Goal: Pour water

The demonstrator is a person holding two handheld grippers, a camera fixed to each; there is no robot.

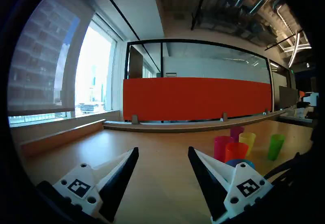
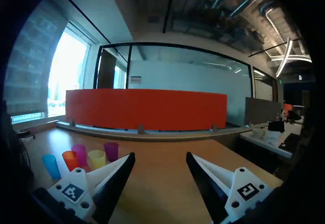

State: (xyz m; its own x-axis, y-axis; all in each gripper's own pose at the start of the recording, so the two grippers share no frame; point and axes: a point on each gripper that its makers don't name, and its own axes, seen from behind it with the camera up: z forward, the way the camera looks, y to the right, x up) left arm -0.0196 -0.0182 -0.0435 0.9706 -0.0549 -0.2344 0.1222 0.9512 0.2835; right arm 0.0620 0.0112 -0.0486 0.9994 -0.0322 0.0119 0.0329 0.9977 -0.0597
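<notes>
On the desk (image 1: pixel 162 187) just right of your left hand-held gripper (image 1: pixel 163 149), the blue cup (image 1: pixel 239 162) is mostly hidden behind that gripper's right finger; only its rim shows. The orange cup (image 1: pixel 236 151) covers part of the pink cup (image 1: pixel 220 146) and the base of the purple cup (image 1: pixel 236 131). The yellow cup (image 1: pixel 248 140) sits at the right of that cluster, and the green cup (image 1: pixel 276 146) stands apart to its right, seen whole. From your right hand-held gripper (image 2: pixel 160 154) the cluster lies to the left, and its left finger cuts off the cups' lower parts. No view looks down into a cup, so you cannot tell whether any of them holds water. Both hand-held grippers have their fingers spread wide with nothing between them, over bare desk. The cups are tapered tumblers of translucent coloured plastic, standing upright. The desk is smooth pale wood. The fingers are black wedges narrowing to points, set on white mounts with square black-and-white markers. An orange partition (image 1: pixel 195 98), flat and matte, runs along the desk's far edge, with a glass wall behind it and a bright window (image 1: pixel 95 77) to the left.
</notes>
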